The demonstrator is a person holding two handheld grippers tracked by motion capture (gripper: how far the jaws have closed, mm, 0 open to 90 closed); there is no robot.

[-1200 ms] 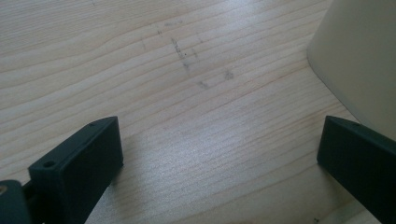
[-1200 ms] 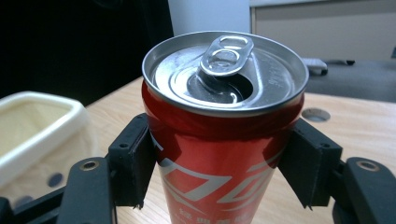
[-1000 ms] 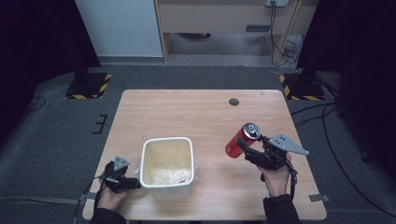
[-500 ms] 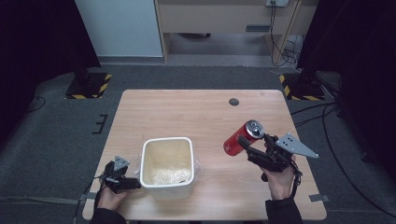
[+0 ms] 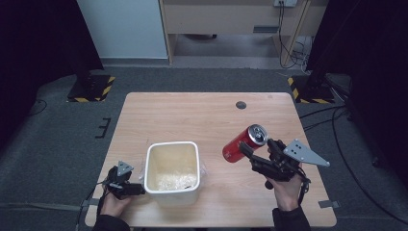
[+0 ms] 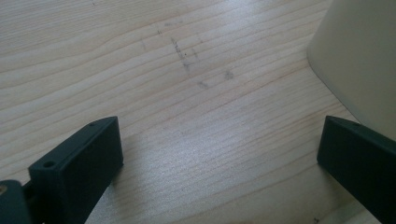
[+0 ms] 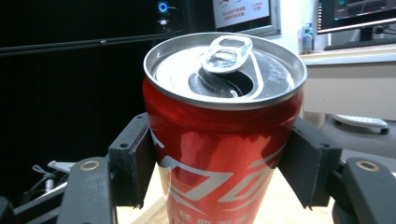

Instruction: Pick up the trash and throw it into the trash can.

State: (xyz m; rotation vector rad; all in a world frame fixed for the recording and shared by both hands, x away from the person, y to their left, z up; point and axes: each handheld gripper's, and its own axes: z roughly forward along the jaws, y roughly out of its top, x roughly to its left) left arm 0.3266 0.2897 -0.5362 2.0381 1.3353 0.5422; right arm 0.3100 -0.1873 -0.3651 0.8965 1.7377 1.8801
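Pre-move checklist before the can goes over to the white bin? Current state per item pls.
1. Grip on the red can: ok. The right gripper has both jaws pressed on the can's sides.
2. Can clear of the table: ok. It is held tilted in the air, to the right of the white bin.
3. Can's opening: ok to note. The tab is lifted and the mouth is open; whether liquid remains, cannot tell.
4. Bin ready to receive: ok. It stands upright and open-topped, with some pale material at the bottom.
5. Left gripper out of the way: ok. Its jaws are open and empty, low over the table beside the bin's left wall.
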